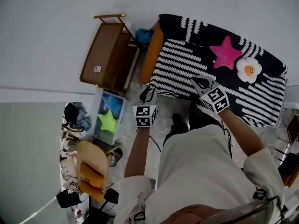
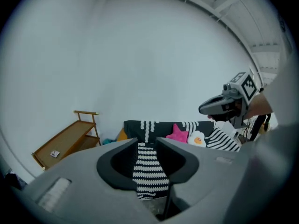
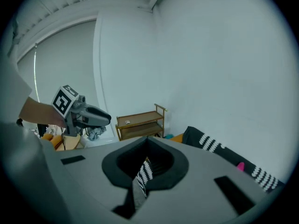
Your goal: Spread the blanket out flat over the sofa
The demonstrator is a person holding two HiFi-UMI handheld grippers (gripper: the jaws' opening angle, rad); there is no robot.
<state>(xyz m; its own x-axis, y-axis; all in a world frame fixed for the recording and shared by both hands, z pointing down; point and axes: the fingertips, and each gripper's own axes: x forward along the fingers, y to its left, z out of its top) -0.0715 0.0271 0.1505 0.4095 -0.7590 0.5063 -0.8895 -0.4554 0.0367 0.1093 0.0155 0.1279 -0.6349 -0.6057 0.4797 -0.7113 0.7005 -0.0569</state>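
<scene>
You are holding the blanket (image 1: pixel 196 55) by its near edge, clamped in the left claw (image 1: pixel 148 91) and right claw (image 1: pixel 201 83); the sofa (image 1: pixel 150 56) is stretching crosswise ahead.

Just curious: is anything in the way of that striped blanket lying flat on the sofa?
Yes: a pink star cushion and a flower cushion lie on the blanket, toward the right in the head view.

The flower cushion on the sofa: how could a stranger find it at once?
Find the sofa under the black-and-white striped blanket. On it, beside the pink star cushion, lies the flower cushion: white petals, orange centre.
</scene>
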